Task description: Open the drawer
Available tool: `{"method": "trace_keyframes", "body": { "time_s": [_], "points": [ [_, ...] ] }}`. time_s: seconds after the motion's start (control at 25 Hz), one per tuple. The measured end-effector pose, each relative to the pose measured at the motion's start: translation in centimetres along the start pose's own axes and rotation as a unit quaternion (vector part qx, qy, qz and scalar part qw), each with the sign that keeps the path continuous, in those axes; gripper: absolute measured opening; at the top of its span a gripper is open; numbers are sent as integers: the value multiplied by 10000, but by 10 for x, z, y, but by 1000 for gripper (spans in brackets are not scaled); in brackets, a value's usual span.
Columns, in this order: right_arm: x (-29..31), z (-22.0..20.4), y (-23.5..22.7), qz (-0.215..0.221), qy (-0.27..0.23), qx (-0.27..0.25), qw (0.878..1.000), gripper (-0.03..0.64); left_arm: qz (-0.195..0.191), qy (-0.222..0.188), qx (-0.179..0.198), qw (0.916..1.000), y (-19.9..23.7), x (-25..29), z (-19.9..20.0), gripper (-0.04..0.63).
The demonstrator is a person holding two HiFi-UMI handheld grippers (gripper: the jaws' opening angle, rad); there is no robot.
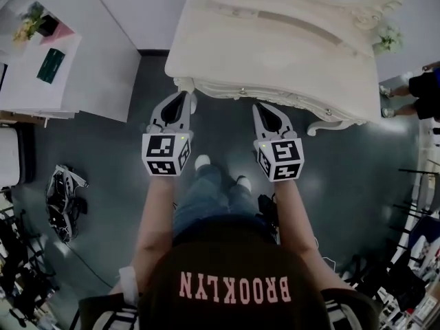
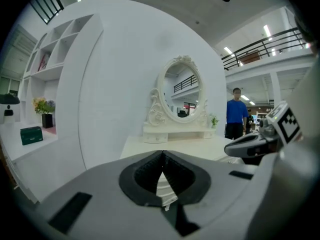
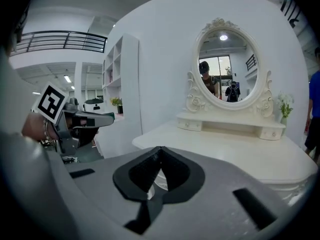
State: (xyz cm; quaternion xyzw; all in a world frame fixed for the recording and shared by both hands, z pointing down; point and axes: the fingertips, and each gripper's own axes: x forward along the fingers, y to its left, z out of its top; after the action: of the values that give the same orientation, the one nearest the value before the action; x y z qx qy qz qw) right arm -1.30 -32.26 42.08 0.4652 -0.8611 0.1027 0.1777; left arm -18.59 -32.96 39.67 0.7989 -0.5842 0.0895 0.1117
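Note:
A white dressing table [image 1: 227, 40] with an oval mirror [image 3: 227, 66] stands ahead of me. Its carved front apron holds the drawer front [image 1: 275, 96], with a small knob [image 1: 242, 90] left of centre and another knob [image 1: 328, 112] to the right. My left gripper [image 1: 184, 96] hangs just before the table's left front corner, jaws shut and empty. My right gripper [image 1: 260, 108] sits just below the apron, right of the first knob, jaws shut with nothing held. The left gripper [image 2: 162, 154] and the right gripper [image 3: 160, 149] each show their tips meeting over the tabletop edge.
A white shelf unit [image 1: 82, 67] with a green box [image 1: 51, 64] and flowers [image 1: 31, 23] stands at the left. A person in blue [image 2: 235, 116] stands right of the table. Black gear [image 1: 65, 201] lies on the dark floor at the left. A small plant [image 1: 388, 40] sits on the tabletop.

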Motion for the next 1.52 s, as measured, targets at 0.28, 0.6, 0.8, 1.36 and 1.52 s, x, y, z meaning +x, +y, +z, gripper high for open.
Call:
{"method": "trace_keyframes", "body": {
  "time_s": [0.28,0.6,0.8,1.36,1.52],
  "points": [
    [39,-22,-7,-451,358,215,9981,-3,-365,279,-76,9989,28,27,-23,-2],
    [85,-80,-13,-410,909,891,9910,-3,-575,805,-140,9950,41,53,-75,-2],
    [111,-115,-24,-522,1329,1038,9843,118,-655,1049,-302,9919,49,64,-100,-2],
    [174,-184,-62,-1168,2264,1377,9572,146,-754,1383,-452,9865,64,93,-130,-2],
    [185,-193,-67,-1264,2430,1448,9508,147,-748,1435,-495,9856,71,96,-135,-2]
  ]
}}
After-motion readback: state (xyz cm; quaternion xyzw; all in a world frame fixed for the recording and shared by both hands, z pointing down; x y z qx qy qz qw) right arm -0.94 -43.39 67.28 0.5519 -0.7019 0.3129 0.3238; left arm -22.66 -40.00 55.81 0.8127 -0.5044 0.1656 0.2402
